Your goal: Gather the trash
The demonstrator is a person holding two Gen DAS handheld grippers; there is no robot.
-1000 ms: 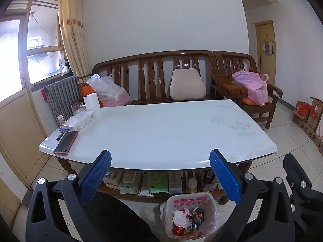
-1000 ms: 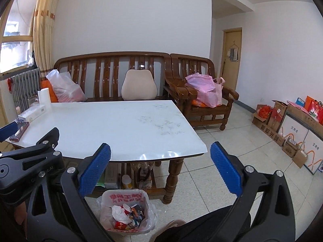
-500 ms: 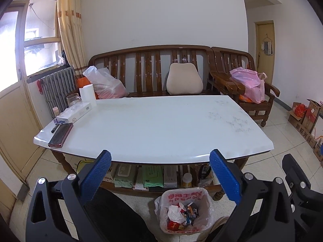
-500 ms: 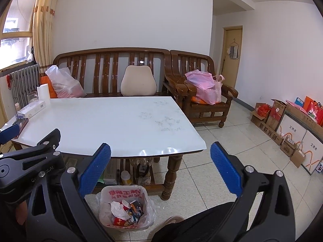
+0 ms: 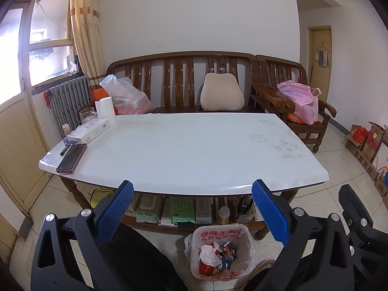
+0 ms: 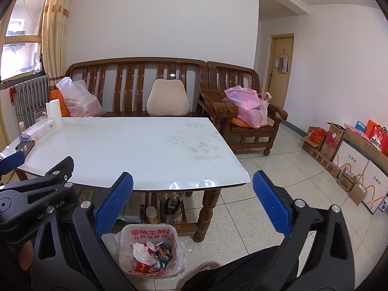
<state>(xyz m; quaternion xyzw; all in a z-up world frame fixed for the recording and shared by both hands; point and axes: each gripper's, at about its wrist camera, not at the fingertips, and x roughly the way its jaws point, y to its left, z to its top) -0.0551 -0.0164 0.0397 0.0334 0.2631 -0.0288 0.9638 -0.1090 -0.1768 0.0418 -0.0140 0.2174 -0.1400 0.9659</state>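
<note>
A small bin lined with a white plastic bag (image 5: 219,236) (image 6: 148,234) stands on the floor in front of the white table (image 5: 189,150) (image 6: 131,145). It holds crumpled paper, a red cup and coloured wrappers (image 5: 218,258) (image 6: 151,257). My left gripper (image 5: 191,208) hangs above and in front of the bin, open, nothing between its blue pads. My right gripper (image 6: 192,205) is held beside it, also open and holding nothing. The left gripper's body (image 6: 36,194) shows at the left of the right wrist view.
On the table's left end lie a phone (image 5: 72,155), a white box (image 5: 88,131), a paper roll (image 5: 104,109) and a glass. A wooden bench (image 5: 179,82) with bags stands behind. Cardboard boxes (image 6: 344,150) line the right wall. A person's dark trouser leg and shoe (image 6: 206,266) are near the bin.
Both grippers have risen and pulled back a little; the table and bin sit lower and farther in view. Both stay open.
</note>
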